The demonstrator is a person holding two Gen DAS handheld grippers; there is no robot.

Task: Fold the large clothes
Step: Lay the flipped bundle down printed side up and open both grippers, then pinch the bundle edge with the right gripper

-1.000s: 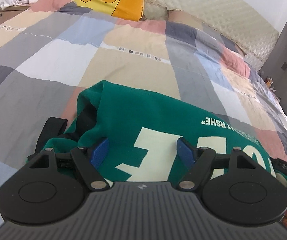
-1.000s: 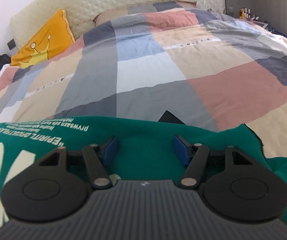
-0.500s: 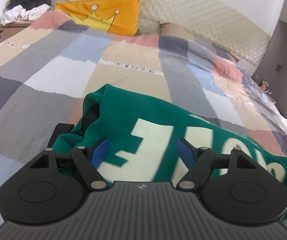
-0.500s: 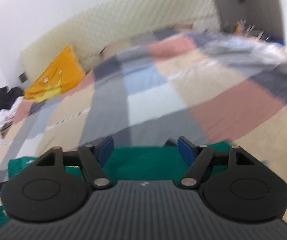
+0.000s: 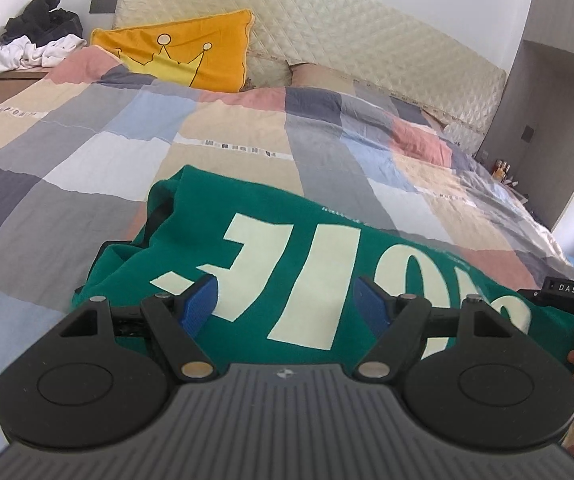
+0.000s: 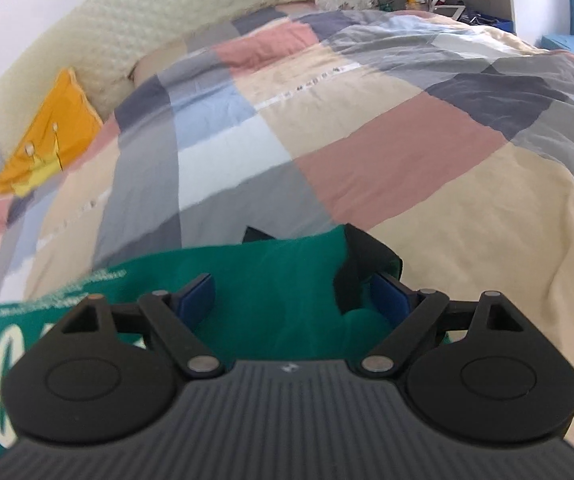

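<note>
"DAS" on my right gripper's (image 5: 567, 308) black body at 3 o'clock, green sweatshirt's (image 5: 287, 248) cream lettering upside-down, unreadable

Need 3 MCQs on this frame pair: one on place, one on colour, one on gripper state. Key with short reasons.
1. Where does the shirt lie?
A. on the quilt
B. on the floor
C. on a chair

2. What colour is the pillow by the headboard?
A. blue
B. orange
C. white

3. How does the left gripper stand?
A. shut on the shirt
B. shut on the pillow
C. open

Key:
1 A, the green shirt is spread on the checked quilt in both views.
2 B, it is orange with a yellow crown print.
3 C, its blue pads sit wide apart with the shirt's print showing between them; the right gripper is open as well.
</note>
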